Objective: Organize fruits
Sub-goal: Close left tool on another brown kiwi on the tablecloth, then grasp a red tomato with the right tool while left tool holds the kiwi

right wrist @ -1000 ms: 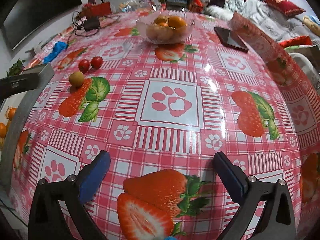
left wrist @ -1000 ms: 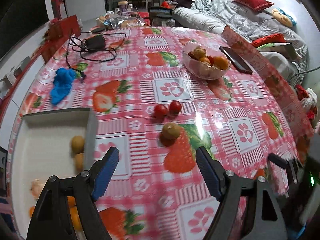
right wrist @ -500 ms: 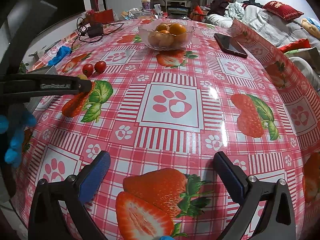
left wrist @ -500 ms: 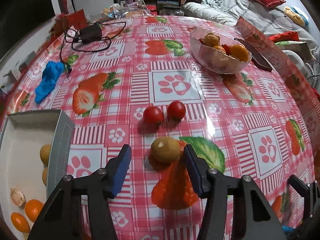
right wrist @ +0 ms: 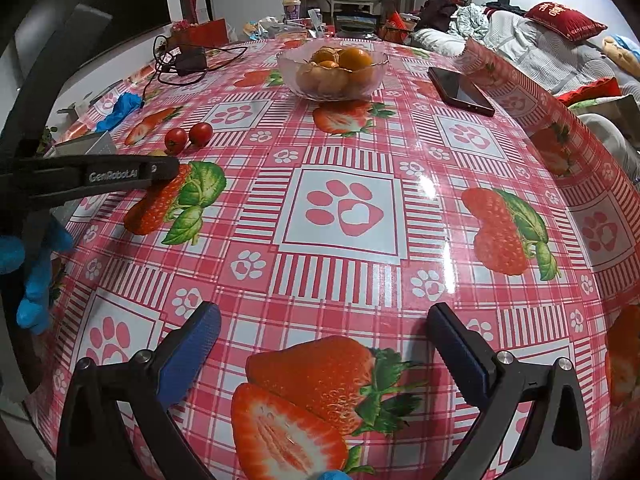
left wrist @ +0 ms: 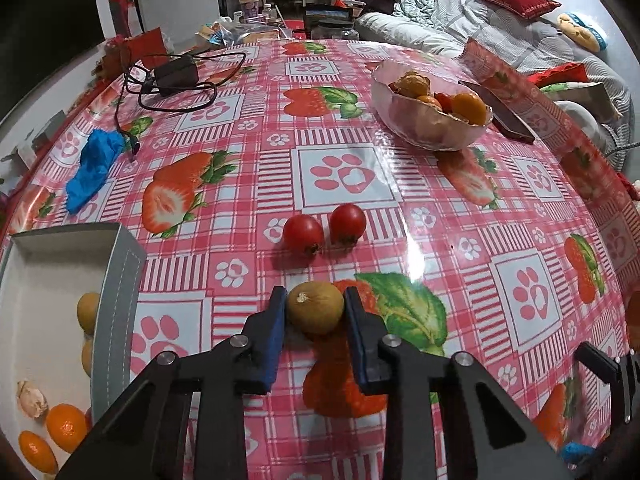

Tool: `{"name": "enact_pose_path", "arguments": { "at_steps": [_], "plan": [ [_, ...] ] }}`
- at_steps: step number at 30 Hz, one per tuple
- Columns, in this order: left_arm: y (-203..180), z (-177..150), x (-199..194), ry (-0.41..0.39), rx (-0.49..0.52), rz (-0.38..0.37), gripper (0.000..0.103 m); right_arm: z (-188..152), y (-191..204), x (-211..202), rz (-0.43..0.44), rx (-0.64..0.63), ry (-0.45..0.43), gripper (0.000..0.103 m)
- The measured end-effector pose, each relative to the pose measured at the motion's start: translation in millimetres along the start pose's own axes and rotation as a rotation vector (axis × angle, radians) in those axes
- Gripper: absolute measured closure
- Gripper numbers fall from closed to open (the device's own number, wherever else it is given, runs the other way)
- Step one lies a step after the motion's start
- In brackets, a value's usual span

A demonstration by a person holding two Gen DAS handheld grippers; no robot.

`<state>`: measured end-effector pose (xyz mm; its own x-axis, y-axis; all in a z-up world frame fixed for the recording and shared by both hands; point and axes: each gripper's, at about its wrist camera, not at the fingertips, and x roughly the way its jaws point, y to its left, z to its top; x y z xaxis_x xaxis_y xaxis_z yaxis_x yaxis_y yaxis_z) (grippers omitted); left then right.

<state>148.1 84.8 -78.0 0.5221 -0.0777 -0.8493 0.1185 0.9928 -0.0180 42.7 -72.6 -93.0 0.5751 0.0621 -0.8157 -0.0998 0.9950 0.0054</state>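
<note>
A brown-yellow round fruit [left wrist: 316,308] lies on the strawberry-print tablecloth. My left gripper [left wrist: 315,295] is closing on it, and both blue pads touch its sides. Just beyond it sit two red tomatoes [left wrist: 303,234]. At the far right stands a glass bowl [left wrist: 432,136] of oranges and other fruit. A white box [left wrist: 120,280] at the left holds oranges [left wrist: 66,428] and yellow fruit. My right gripper [right wrist: 324,320] hangs open over bare tablecloth, nothing between its pads. In the right wrist view one of the left gripper's fingers [right wrist: 120,176] hides the brown fruit.
A blue glove [left wrist: 94,168] and a charger with coiled cable [left wrist: 176,76] lie at the far left. A dark phone [right wrist: 460,90] lies right of the bowl [right wrist: 332,84]. A blue-gloved hand [right wrist: 32,272] holds the left gripper. A sofa stands beyond the right table edge.
The left gripper came forward and down to the brown fruit, and its jaws closed from wide apart onto the fruit. The right gripper kept still and open.
</note>
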Motion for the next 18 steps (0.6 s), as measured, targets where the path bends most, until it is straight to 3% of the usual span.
{"name": "enact_pose_path", "arguments": {
  "at_steps": [5,11,18],
  "plan": [
    [5,-21,-14,-0.011,0.015,-0.004,0.072,3,0,1,-0.002,-0.001,0.024,0.0],
    [16,-49,-33,-0.027,0.003,-0.017,0.072,23,3,11,0.026,-0.022,0.14,0.0],
    [28,-73,-48,-0.035,-0.026,-0.026,0.072,54,23,30,0.077,-0.03,0.173,0.0]
  ]
}}
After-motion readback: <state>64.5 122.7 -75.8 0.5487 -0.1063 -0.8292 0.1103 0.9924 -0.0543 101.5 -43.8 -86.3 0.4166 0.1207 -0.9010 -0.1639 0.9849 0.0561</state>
